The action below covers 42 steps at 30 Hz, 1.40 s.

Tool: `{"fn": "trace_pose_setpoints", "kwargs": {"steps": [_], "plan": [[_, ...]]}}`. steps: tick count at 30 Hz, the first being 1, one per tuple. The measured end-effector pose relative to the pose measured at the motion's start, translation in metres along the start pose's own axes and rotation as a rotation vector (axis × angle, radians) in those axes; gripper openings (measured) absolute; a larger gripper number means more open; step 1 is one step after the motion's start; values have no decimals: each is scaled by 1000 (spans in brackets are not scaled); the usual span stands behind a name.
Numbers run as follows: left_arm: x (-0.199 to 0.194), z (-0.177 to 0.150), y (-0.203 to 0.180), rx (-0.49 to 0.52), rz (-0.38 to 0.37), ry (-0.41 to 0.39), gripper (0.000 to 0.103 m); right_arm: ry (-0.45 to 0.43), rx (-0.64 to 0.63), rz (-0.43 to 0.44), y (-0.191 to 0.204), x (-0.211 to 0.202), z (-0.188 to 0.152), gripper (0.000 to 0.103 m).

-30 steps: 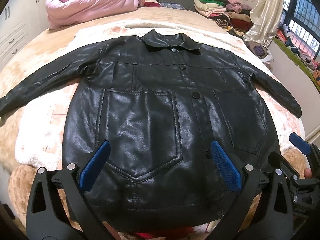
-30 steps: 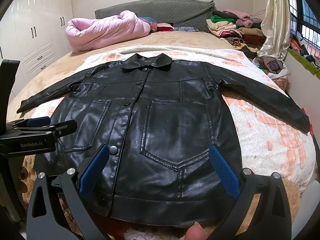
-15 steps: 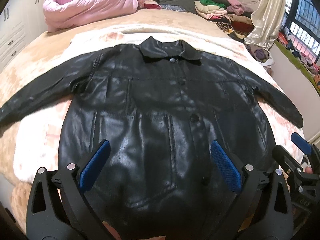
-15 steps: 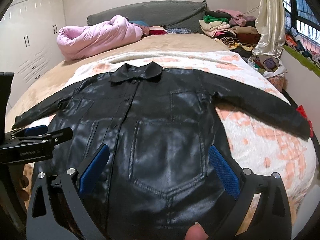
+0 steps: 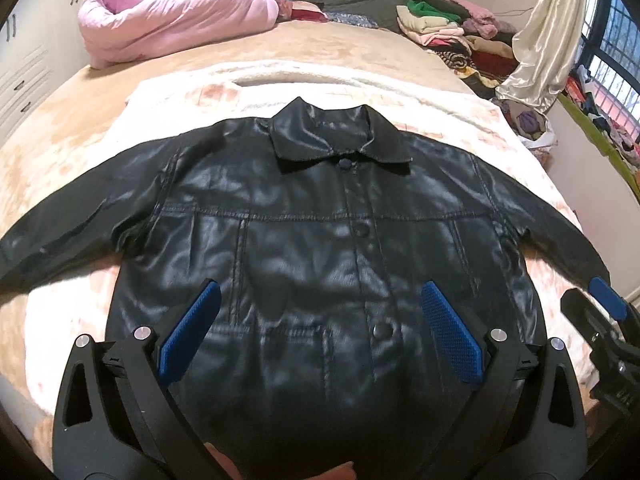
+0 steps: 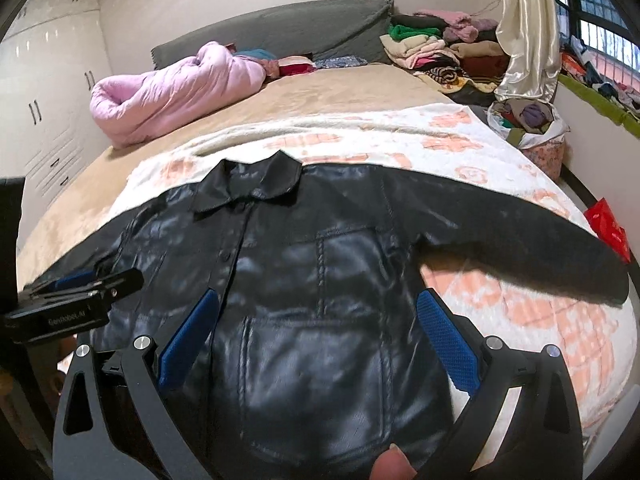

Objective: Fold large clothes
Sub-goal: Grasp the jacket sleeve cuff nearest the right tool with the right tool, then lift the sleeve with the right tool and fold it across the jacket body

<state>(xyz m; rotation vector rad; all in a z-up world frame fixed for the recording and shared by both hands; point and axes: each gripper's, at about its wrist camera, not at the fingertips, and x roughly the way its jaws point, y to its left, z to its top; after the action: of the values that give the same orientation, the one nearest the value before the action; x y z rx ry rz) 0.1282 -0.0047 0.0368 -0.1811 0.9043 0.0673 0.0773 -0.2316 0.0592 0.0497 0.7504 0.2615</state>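
Note:
A black leather jacket (image 5: 312,240) lies face up on the bed, buttoned, collar far, both sleeves spread out. It also shows in the right wrist view (image 6: 320,280). My left gripper (image 5: 320,336) is open, low over the jacket's lower left front. My right gripper (image 6: 316,336) is open, low over the lower right front and pocket. Neither holds cloth. The hem is hidden below both frames. The right gripper's blue pad (image 5: 608,298) shows at the left view's right edge. The left gripper's body (image 6: 72,304) shows at the right view's left edge.
A white and peach blanket (image 5: 360,88) lies under the jacket on a tan bedspread (image 5: 60,144). A pink quilt (image 5: 176,16) and a stack of folded clothes (image 5: 448,28) sit at the headboard. White wardrobes (image 6: 52,100) stand on the left; a curtain (image 6: 524,28) and window on the right.
Both grippers have dropped lower and moved forward along the jacket, so the collar looks nearer and the hem has gone out of view. Both stay open.

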Motion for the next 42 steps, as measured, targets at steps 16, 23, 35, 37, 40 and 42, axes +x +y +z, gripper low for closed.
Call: {"fn": "trace_pose_setpoints", "kwargs": {"steps": [16,23,35,37,40,42], "plan": [[55,41,-49,50,-63,59,94,7,304,-135,-126,41,24,99],[78,49,-82,91,-93,74,94,-1,515,-243,-209,44,7,99],[115,62,-120,137,-116,110,94,-2,887,-386,-309,51,-33,99],[120,64,-122,133,-118,114,94,-13,968,-380,-324,52,-41,99],[126,65,-125,121,-123,120,94,-71,1070,-342,-342,52,-52,99],[129,66,-125,112,-113,123,94,-104,1122,-330,-352,54,-55,98]]}}
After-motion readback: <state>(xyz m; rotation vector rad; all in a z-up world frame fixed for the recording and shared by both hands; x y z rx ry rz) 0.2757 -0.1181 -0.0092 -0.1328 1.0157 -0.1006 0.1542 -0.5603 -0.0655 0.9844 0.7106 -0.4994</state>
